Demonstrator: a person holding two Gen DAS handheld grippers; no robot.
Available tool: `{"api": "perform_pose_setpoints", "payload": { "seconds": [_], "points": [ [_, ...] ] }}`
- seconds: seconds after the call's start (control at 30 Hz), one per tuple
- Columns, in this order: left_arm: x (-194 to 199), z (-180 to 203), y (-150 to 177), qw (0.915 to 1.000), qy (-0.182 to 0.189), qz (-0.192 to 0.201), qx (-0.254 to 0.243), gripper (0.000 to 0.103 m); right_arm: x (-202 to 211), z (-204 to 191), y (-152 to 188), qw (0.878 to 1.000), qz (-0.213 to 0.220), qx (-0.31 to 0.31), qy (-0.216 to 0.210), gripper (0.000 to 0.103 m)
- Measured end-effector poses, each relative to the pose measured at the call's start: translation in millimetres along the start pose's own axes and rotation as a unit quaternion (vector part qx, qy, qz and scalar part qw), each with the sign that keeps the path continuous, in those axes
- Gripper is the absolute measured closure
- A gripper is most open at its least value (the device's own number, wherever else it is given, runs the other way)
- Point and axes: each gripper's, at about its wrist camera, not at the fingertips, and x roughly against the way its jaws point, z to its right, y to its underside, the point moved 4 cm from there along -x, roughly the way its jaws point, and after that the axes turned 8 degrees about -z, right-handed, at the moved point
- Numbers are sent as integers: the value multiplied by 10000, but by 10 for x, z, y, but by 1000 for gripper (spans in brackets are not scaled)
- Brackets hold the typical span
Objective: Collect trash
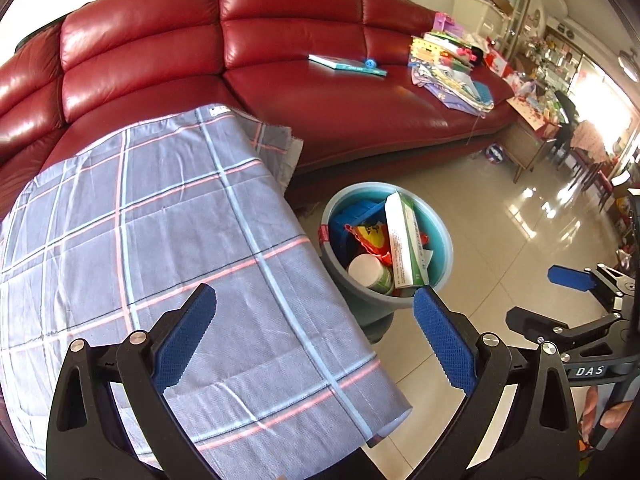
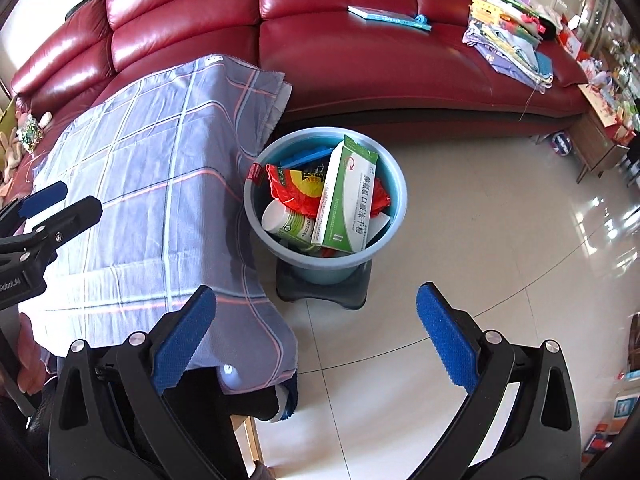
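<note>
Ahead of both grippers, past the edge of the checked cloth (image 2: 160, 184), stands the blue bucket (image 2: 256, 216) on its dark stool (image 2: 320, 292), and we judge the collecting to be at or near its end: the cloth in front of us carries no trash that we can see. Our left gripper (image 1: 314, 342) is spread wide and holds nothing; our right gripper (image 2: 316, 342) is likewise released and bare.

Counting what the bucket holds (only what shows from above): one green-and-white carton (image 2: 348, 204) leaning upright, one white-capped bottle (image 2: 286, 220) just left of it, one red-and-yellow wrapper (image 2: 292, 188) behind them, one flat blue piece (image 2: 306, 158) at the far side, and a scrap of white paper (image 2: 380, 224) to the right. Deeper items we cannot tell.

Next, we would look wider for any leftover piece; the red sofa (image 2: 360, 68) beyond holds one book (image 2: 384, 18) and one heap of papers (image 2: 512, 40), though whether those count as trash we cannot say.
</note>
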Motion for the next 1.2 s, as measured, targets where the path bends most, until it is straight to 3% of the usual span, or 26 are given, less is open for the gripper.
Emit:
{"api": "perform_pose_setpoints", "payload": {
  "seconds": [0.33,0.63,0.87,1.2],
  "points": [
    [131,-18,218,9991,-415,77,0,4,5,-132,174,9999,-24,98,41,7],
    [149,0,368,9983,-533,71,-215,4,-32,-228,234,9995,-69,163,275,7],
    [102,-11,451,9995,-298,31,-134,4,-110,-193,241,9996,-138,56,219,7],
    [-141,-42,509,9988,-415,-223,-104,4,-274,-170,215,9992,-244,11,313,7]
  ]
}}
